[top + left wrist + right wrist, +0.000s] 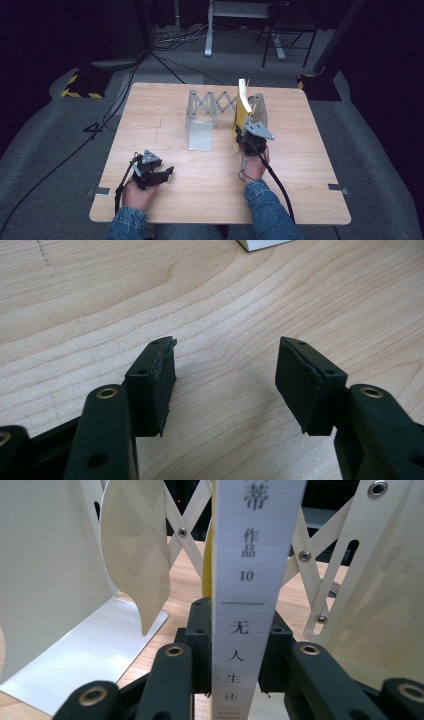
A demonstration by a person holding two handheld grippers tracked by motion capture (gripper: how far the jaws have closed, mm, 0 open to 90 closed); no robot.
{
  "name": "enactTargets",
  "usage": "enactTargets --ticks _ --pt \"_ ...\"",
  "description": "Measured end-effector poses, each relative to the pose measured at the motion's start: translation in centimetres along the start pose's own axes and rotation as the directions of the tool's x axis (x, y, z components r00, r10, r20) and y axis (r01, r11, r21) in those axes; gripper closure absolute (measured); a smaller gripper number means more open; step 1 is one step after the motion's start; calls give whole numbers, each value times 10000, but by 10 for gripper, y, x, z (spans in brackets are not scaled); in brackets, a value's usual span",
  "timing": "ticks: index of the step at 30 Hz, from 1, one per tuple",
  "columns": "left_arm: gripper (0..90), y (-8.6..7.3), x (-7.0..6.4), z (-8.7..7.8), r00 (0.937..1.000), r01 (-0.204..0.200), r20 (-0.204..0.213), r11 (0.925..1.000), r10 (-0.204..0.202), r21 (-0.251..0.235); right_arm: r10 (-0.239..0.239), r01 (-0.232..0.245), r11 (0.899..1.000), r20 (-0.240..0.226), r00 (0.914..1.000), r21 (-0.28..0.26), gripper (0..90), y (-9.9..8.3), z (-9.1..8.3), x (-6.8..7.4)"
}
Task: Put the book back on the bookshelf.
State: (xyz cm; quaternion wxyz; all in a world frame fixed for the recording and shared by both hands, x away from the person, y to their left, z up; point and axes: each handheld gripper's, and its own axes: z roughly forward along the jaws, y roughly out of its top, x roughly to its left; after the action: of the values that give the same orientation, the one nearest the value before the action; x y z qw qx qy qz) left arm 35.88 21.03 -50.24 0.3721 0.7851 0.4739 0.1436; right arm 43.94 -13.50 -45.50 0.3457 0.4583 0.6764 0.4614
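The right tongs (243, 134) are held forward over the middle of the counter (300, 170), with the right hand (254, 165) behind them and a denim sleeve (265, 207) trailing toward the near edge. The jaws are clamped on the spine of a book (242, 111), which stands upright with a slight tilt. In the right gripper view the right tongs (240, 650) grip the white spine of the book (252, 580) from both sides; the spine carries black printed characters, and a yellow cover edge shows just behind it.

The left tongs (162, 175) rest low at the near left of the counter, held by the left hand (136, 192). In the left gripper view the left tongs (225, 385) stand apart with bare wood between the black pads (155, 385).

An extendable metal book rack (210, 107) stands beyond the book: pale, smooth end plates joined by a riveted scissor lattice (300, 555). The book stands at the rack's right end plate (258, 107); a rounded divider (135, 550) rises to its left. The flat base plate (200, 135) lies on the counter, whose surface is light wood with visible grain.
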Motion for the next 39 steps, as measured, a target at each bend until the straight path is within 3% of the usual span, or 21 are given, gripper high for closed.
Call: enactTargets --ticks 7,12,23,27,33,39 --pt "400 -1 -1 1 9996 -250 -111 9997 250 -34 80 -78 9999 -120 9999 133 649 1 -1 -2" --pt "401 -4 -2 -2 9987 -391 -325 9992 390 -3 401 -412 9990 -615 9973 -160 547 6 -7 -6" --pt "387 -15 8 -15 9997 -31 -258 10000 29 -80 -275 225 9989 -1251 9918 -412 488 26 -45 -18" --pt "378 -17 8 -17 9984 -415 -392 9991 416 47 -499 415 9975 -1536 9869 -575 485 31 -63 -23" --pt "356 -19 5 -18 9946 -890 -525 9959 898 185 -445 424 9990 -2104 9766 -143 478 32 -86 -40" --pt "349 -19 5 -18 9946 -903 -500 9957 912 209 -50 124 9994 -2325 9726 308 449 28 -104 -62"
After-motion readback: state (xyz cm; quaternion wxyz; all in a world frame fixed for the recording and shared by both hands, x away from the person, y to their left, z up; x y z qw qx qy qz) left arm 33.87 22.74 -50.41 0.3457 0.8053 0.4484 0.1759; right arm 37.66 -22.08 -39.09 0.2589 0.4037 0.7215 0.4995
